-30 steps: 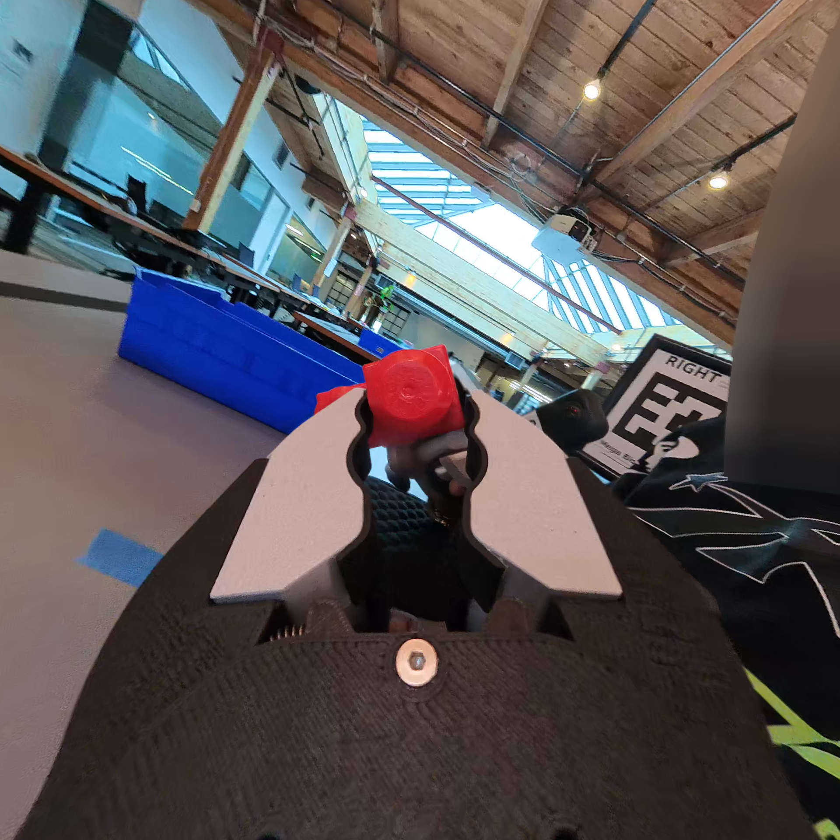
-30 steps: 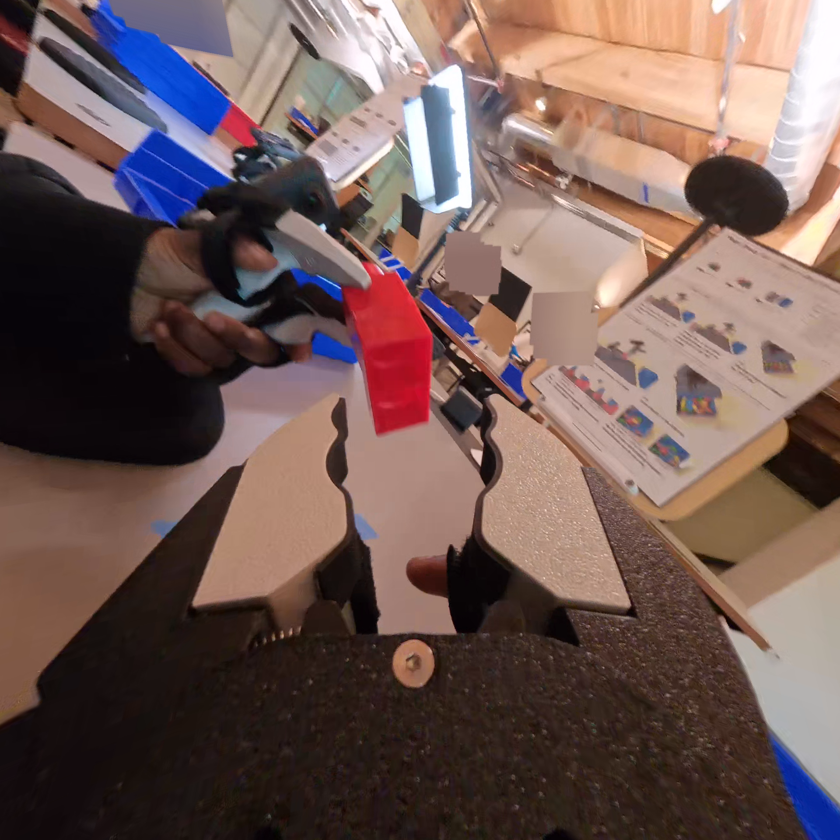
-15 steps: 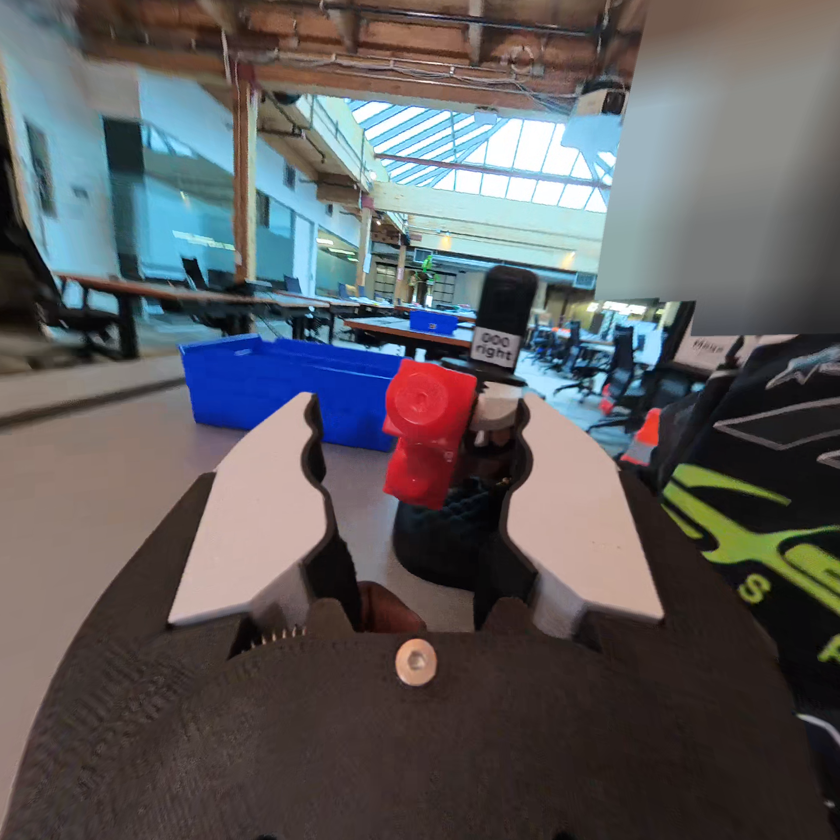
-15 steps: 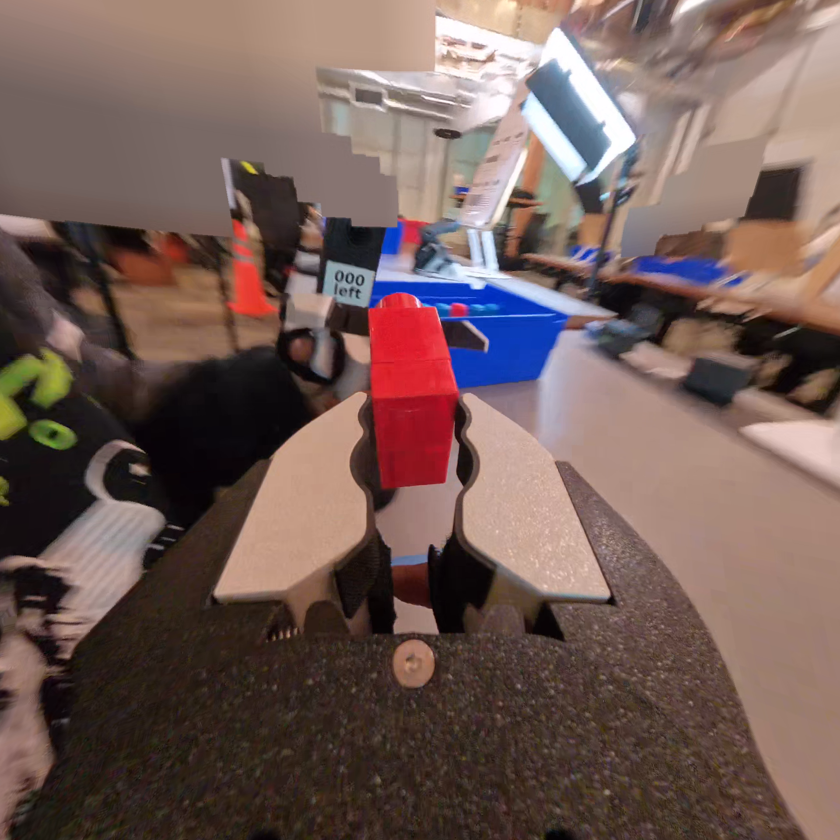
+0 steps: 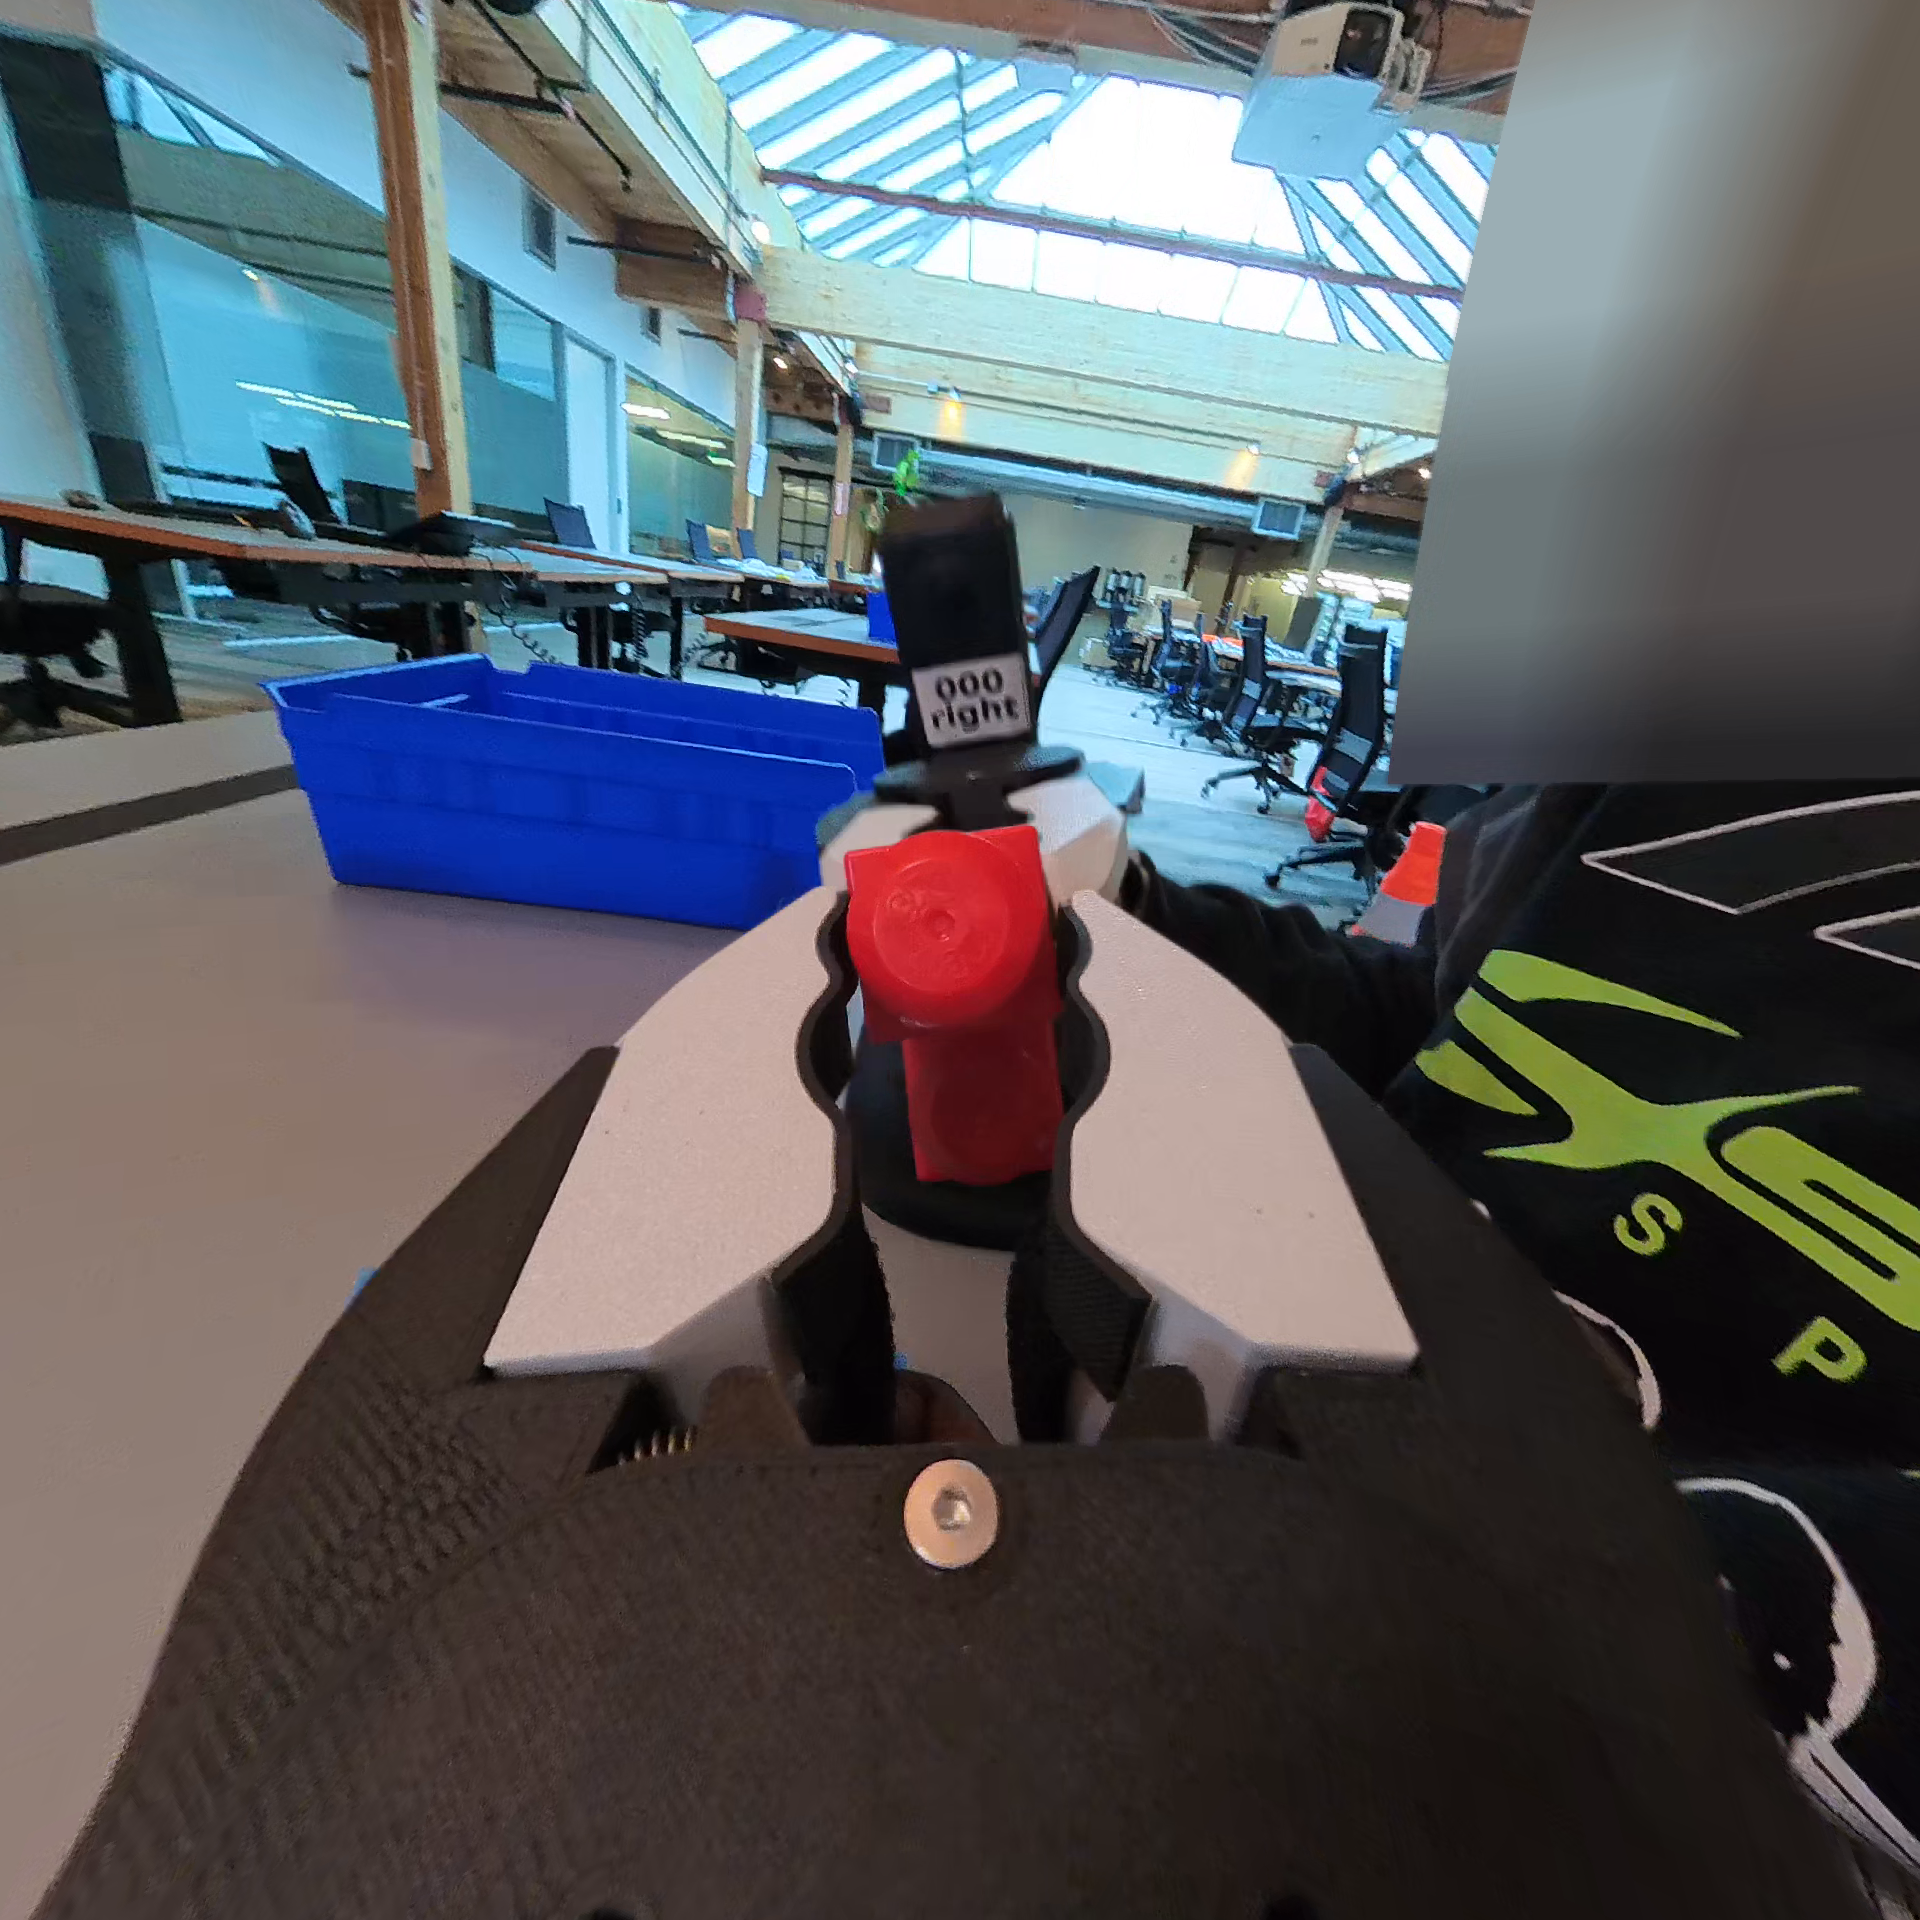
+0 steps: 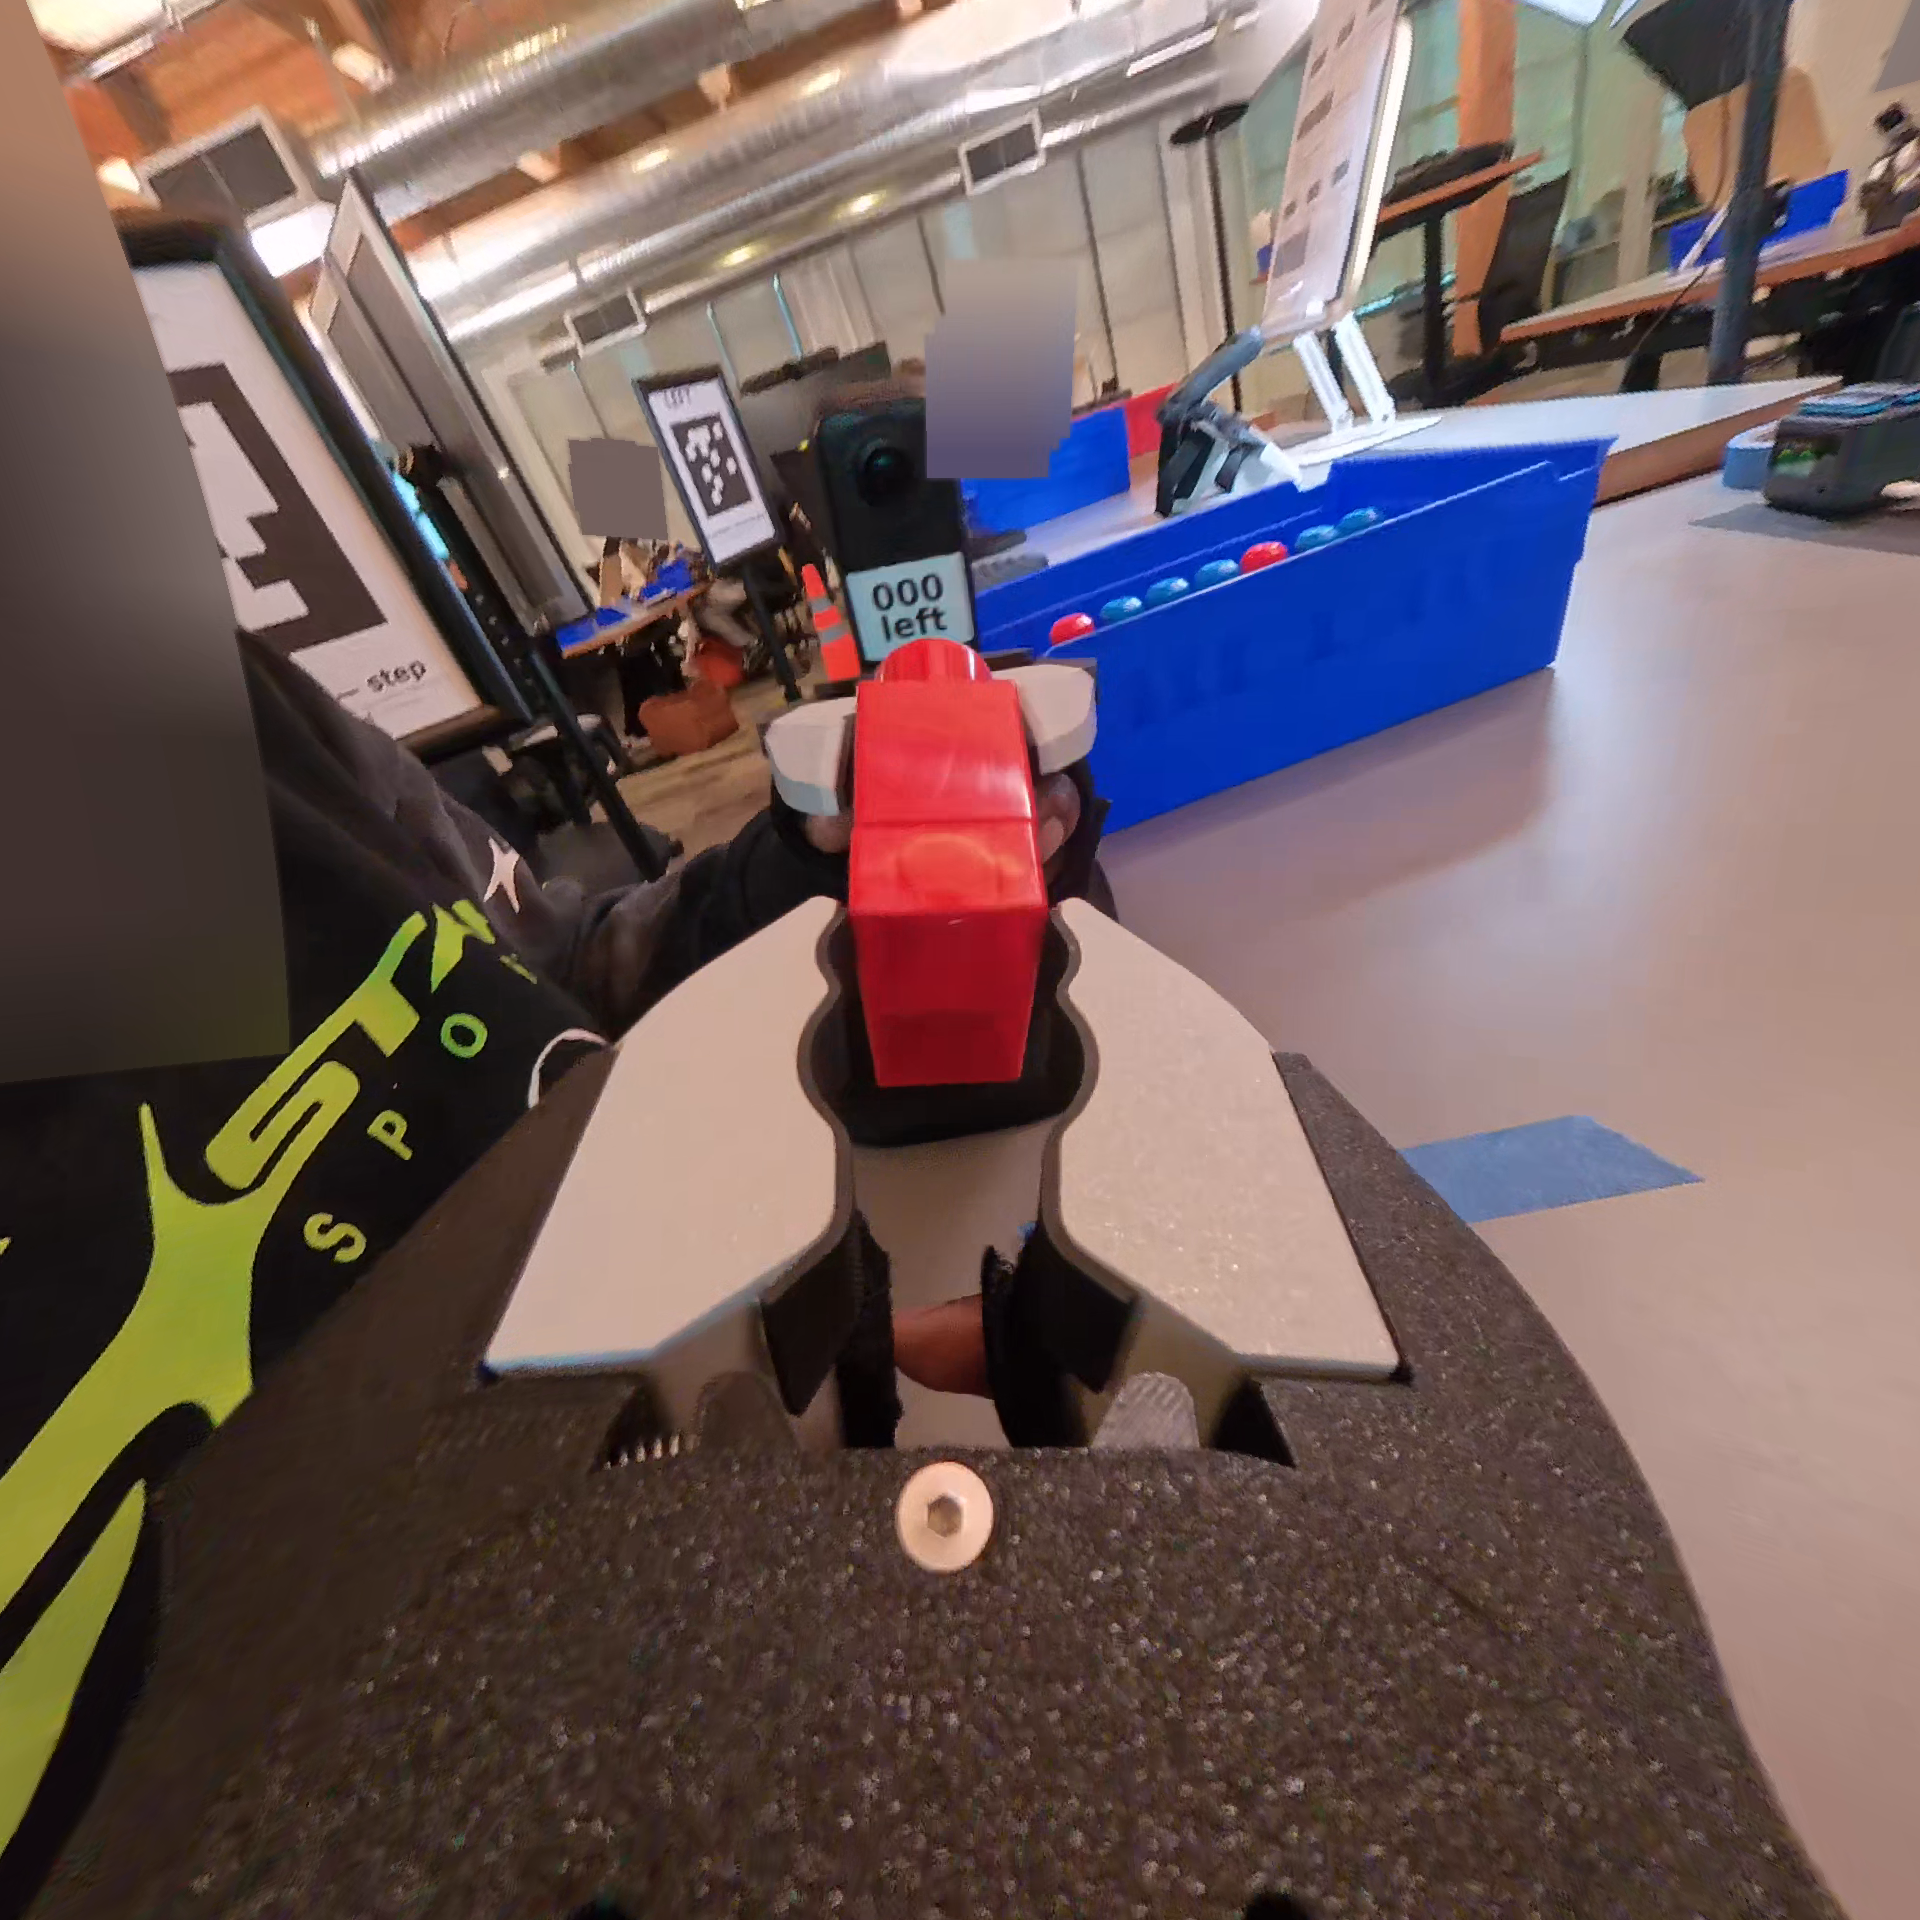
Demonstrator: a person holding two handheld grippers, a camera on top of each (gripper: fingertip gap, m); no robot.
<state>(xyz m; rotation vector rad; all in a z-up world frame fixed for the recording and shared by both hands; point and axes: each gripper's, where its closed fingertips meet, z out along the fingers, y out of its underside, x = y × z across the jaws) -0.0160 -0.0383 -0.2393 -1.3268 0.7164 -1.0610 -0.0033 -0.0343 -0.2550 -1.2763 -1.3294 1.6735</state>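
Observation:
Two red bricks are joined into one short stack, which hangs in the air between both grippers. In the left wrist view my left gripper (image 5: 945, 925) is shut on the end whose round stud faces the camera (image 5: 940, 935). The right gripper's white fingers (image 5: 1086, 831) show just behind that end. In the right wrist view my right gripper (image 6: 940, 920) is shut on the near brick of the red stack (image 6: 940, 935). The left gripper's white fingers (image 6: 805, 758) clamp the far brick.
A blue bin (image 5: 582, 790) stands on the grey table (image 5: 260, 1091). In the right wrist view it (image 6: 1299, 665) holds several blue and red round pieces. Blue tape (image 6: 1538, 1164) marks the table. A person's dark sleeve and printed top (image 6: 312, 1091) lie close by on the left.
My right gripper closed on the red stack while my left held it. My left gripper then opened wide and has closed on the studded end again. Both views have levelled out.

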